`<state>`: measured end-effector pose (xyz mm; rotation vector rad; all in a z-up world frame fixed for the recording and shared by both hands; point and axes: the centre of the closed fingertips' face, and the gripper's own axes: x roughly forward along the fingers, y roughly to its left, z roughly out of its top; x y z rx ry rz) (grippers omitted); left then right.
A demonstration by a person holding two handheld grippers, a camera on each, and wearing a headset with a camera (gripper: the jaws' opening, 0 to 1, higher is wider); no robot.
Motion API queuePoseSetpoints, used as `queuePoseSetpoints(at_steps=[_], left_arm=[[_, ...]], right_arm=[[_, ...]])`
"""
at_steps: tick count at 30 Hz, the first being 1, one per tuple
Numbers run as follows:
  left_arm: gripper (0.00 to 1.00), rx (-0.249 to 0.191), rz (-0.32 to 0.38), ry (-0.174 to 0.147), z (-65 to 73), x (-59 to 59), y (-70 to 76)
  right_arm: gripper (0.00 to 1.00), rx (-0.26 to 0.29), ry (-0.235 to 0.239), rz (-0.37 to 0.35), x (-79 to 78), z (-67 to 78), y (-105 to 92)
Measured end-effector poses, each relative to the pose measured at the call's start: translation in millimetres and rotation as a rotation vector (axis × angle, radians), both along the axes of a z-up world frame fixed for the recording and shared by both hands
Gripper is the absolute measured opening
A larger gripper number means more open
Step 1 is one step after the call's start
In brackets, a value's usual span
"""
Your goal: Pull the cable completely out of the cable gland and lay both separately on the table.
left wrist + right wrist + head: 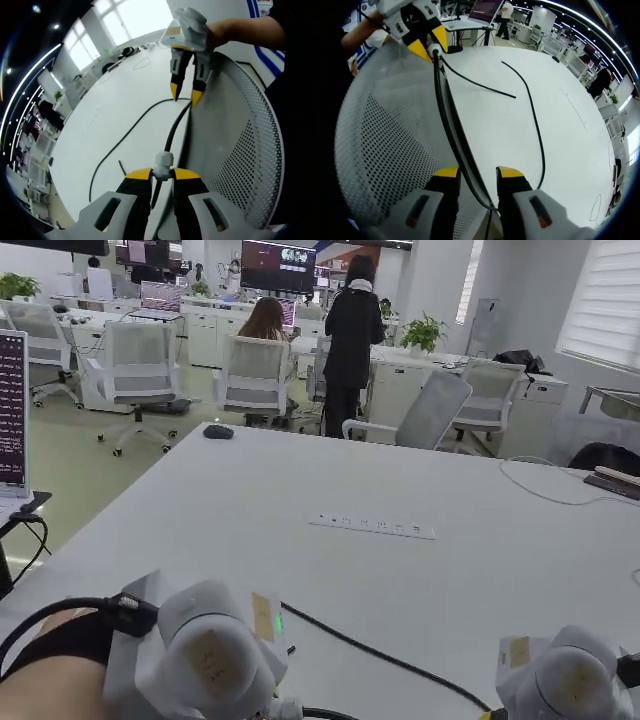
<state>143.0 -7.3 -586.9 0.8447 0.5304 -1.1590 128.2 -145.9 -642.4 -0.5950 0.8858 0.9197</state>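
My left gripper is shut on a small white cable gland. A black cable leaves the gland, rises to my right gripper and loops back over the white table. In the right gripper view the cable passes between my right gripper's yellow-tipped jaws, which stand open with a gap on both sides. Beyond them the left gripper holds the gland. In the head view both grippers sit low at the near table edge, with the cable lying between them.
A grey mesh chair back sits close under both grippers. The white table carries a socket strip, a mouse at the far edge and a thin white cable at the right. Office chairs and people are behind it.
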Motion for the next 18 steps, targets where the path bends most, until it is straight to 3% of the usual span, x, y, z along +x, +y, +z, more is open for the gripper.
queuePoseSetpoints(at_steps=[5, 10, 12, 15, 18], left_arm=[[0.16, 0.003, -0.01, 0.001, 0.3, -0.4, -2.1], [0.16, 0.001, -0.013, -0.003, 1.8, -0.1, -5.2], [0.16, -0.002, -0.015, -0.005, 2.7, 0.0, -6.2], [0.16, -0.004, -0.019, -0.008, 3.9, -0.6, -7.8], [0.16, -0.006, -0.021, -0.01, 4.7, -0.9, -8.1]], right_arm=[[0.28, 0.171, -0.038, 0.054, -0.5, 37.2, 46.8], [0.26, 0.268, -0.116, 0.105, -1.2, 64.4, 91.3], [0.24, 0.275, -0.145, 0.132, -2.1, 67.6, 102.9], [0.2, 0.232, -0.193, 0.152, 0.7, 65.0, 111.9], [0.18, 0.24, -0.218, 0.127, 2.9, 66.2, 119.0]])
